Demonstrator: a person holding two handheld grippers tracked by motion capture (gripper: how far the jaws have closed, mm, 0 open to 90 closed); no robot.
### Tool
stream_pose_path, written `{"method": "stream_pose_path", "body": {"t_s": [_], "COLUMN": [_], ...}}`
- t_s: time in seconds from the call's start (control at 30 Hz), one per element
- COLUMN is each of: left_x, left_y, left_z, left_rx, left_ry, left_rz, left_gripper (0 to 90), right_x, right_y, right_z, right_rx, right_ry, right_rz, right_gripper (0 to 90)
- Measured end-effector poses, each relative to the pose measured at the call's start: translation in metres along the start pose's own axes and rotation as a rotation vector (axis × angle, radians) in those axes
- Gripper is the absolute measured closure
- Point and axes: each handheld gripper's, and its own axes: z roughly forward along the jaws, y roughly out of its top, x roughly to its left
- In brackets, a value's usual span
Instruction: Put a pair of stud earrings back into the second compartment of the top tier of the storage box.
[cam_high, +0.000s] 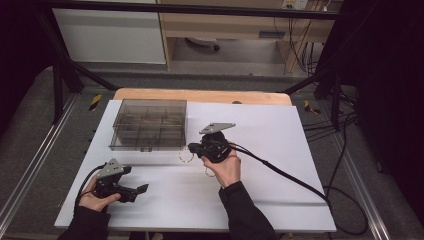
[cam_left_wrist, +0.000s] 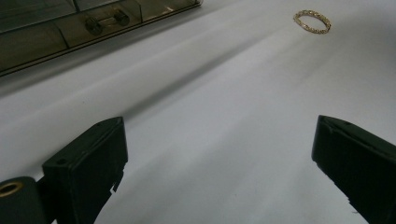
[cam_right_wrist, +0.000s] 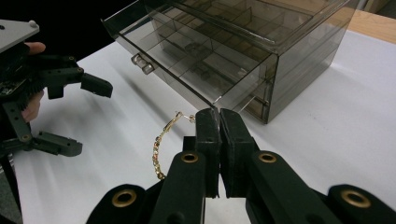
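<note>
Pinched in pressed-together right gripper (cam_right_wrist: 219, 116): thin gold chain bracelet (cam_right_wrist: 161, 144); lift over smoky clear plastic drawer box (cam_right_wrist: 243, 42) ahead, keeping hold.

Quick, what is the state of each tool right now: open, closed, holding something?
Left tool: open, nothing between its jaws.
Right tool: closed on the gold bracelet, which hangs from its jaws in front of the open drawer box.
</note>
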Motion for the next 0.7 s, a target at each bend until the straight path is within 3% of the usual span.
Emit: {"method": "stream_pose_path", "body": {"t_s": [0.7], "left_x": [0.000], "left_y": [0.000], "left_z": [0.000], "left_rx": [-0.001], "left_ry": [-0.001], "left_rz": [0.002], "left_gripper": [3.3], "right_x": [0.010], "right_y": [0.023], "right_z": [0.017], "right_rx": [-0.044], "right_ry": [-0.013], "right_rz": [-0.005], "right_gripper": [87.5]}}
